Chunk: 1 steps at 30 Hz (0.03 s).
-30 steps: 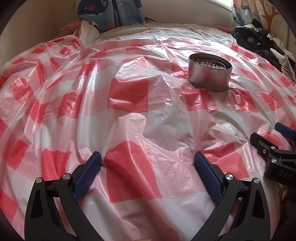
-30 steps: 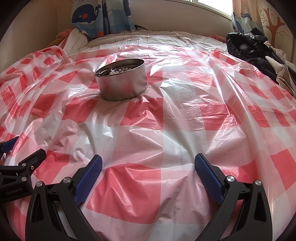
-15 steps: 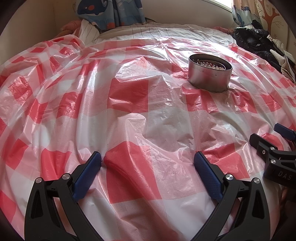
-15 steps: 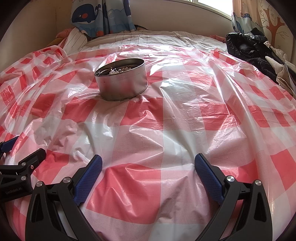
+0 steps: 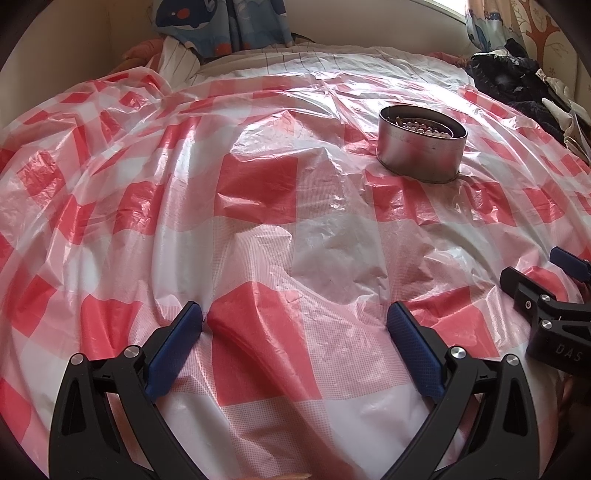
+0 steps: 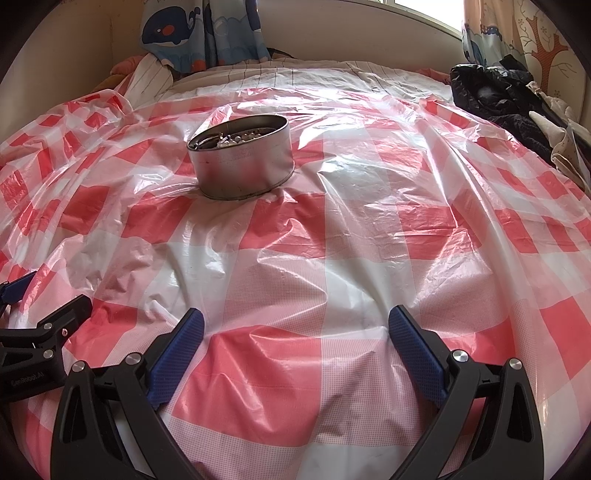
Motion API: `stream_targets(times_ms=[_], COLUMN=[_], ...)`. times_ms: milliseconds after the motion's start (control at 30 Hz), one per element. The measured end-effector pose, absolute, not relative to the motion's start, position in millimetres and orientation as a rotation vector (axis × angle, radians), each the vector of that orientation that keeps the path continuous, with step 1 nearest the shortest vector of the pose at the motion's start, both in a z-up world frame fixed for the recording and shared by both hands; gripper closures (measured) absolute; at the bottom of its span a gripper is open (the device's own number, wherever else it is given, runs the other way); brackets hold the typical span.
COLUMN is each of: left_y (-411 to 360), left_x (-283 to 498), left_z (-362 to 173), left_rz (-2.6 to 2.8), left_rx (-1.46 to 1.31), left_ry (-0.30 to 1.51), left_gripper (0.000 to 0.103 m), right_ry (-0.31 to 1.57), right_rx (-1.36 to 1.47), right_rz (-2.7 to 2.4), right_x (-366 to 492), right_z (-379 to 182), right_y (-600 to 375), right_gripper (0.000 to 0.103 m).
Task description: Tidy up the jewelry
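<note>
A round metal tin (image 5: 421, 147) with beads and jewelry inside sits on the red and white checked plastic sheet (image 5: 258, 192). From the right wrist the tin (image 6: 242, 160) stands far ahead to the left, on the same sheet (image 6: 369, 221). My left gripper (image 5: 295, 317) is open, low over the sheet, with nothing between its blue pads. My right gripper (image 6: 295, 321) is open too and holds nothing. Each gripper shows at the edge of the other's view: the right gripper (image 5: 546, 299) beside the left, the left gripper (image 6: 40, 332) beside the right.
The sheet covers a bed with a striped cover (image 6: 295, 74) at the far end. Dark clothes (image 6: 495, 99) are piled at the far right. A whale-print curtain (image 6: 192, 33) hangs behind, by the wall.
</note>
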<state>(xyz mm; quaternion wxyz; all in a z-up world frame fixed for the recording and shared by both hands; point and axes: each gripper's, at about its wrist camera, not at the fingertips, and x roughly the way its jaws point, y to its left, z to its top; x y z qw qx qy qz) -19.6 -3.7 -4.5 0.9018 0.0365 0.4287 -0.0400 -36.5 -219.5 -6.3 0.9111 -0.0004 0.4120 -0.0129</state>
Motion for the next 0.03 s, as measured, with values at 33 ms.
stream_targets(times_ms=[33], left_y=[-3.5], left_x=[-20.1], left_z=[-4.6], left_rz=[-0.082], left_rx=[0.076], left_ry=[0.887], left_gripper=[0.007], right_ry=[0.850], right_rx=[-0.002], right_rz=[-0.028], right_x=[-36.6], right_z=[-6.4], right_y=[-219.9], right_gripper=[0.007])
